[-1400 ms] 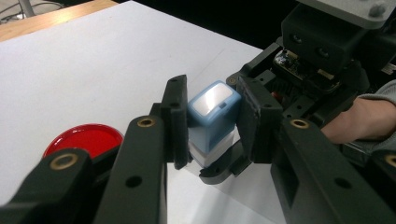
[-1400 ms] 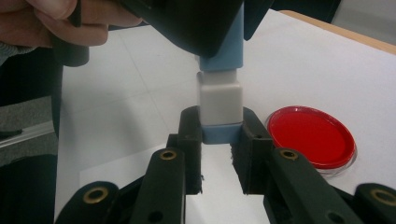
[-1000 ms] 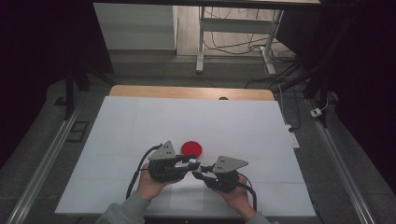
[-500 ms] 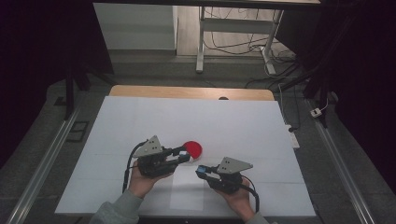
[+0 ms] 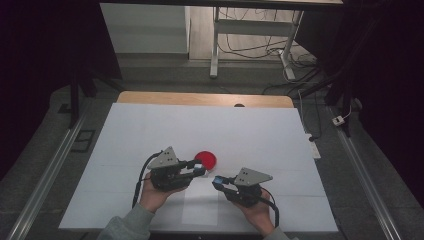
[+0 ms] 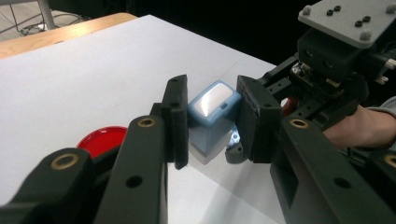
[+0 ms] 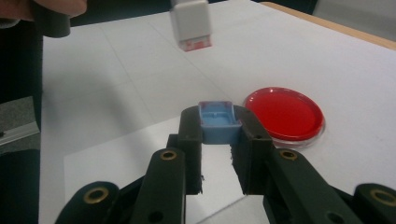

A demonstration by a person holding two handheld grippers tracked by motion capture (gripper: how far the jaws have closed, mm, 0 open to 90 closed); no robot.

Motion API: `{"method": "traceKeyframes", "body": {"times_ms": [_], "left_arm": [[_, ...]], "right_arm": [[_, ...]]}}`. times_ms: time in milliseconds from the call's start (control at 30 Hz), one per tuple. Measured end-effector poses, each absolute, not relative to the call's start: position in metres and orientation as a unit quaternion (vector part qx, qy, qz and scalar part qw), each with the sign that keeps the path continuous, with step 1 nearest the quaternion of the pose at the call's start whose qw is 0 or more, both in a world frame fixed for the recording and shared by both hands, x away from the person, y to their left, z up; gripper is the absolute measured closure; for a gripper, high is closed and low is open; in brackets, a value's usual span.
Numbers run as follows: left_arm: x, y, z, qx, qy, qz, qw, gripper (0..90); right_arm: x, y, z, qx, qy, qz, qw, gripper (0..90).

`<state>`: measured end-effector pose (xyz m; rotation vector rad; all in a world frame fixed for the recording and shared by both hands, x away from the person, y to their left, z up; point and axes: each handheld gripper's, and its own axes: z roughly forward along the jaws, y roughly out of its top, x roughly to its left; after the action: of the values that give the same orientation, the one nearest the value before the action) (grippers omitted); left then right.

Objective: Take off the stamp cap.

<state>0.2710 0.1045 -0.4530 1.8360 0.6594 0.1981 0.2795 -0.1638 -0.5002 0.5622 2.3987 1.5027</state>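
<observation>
My left gripper (image 5: 200, 168) is shut on a small stamp block (image 6: 212, 119), blue on top and pale below. In the right gripper view that block (image 7: 190, 23) hangs above the table with a reddish underside. A small blue cap (image 7: 217, 122) sits between the pads of my right gripper (image 5: 217, 181), which is shut on it. The two gripper tips face each other a short gap apart. A flat red round disc (image 5: 206, 159) lies on the white table cover (image 5: 260, 135), just behind the left gripper's tip. In the left gripper view the right gripper's body (image 6: 327, 70) stands close at the right.
The wooden table edge (image 5: 200, 98) runs along the back of the white cover. Metal rails (image 5: 45, 170) flank the table on the floor. Desk legs and cables (image 5: 250, 45) lie beyond. A paler rectangular patch (image 5: 200, 207) marks the cover near the front edge.
A second ago the two gripper tips met in the middle. The left gripper has since shifted left and back, leaving a gap, with the block in it and the blue cap in the right.
</observation>
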Motion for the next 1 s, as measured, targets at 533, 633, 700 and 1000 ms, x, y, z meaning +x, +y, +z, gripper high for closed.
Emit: {"method": "traceKeyframes", "body": {"times_ms": [533,633,700,1000], "left_arm": [[0.275,0.106,-0.46,0.785,0.292,0.075,0.542,66.1],[0.276,0.105,-0.462,0.789,0.292,0.072,0.535,66.1],[0.276,0.105,-0.463,0.79,0.293,0.072,0.534,66.1],[0.277,0.108,-0.462,0.788,0.299,0.076,0.533,66.1]], "right_arm": [[0.282,-0.195,-0.499,0.225,0.816,0.509,0.154,73.9],[0.283,-0.201,-0.499,0.234,0.814,0.508,0.158,73.9],[0.283,-0.205,-0.499,0.238,0.813,0.507,0.159,73.9],[0.281,-0.224,-0.499,0.255,0.81,0.5,0.172,73.8]]}}
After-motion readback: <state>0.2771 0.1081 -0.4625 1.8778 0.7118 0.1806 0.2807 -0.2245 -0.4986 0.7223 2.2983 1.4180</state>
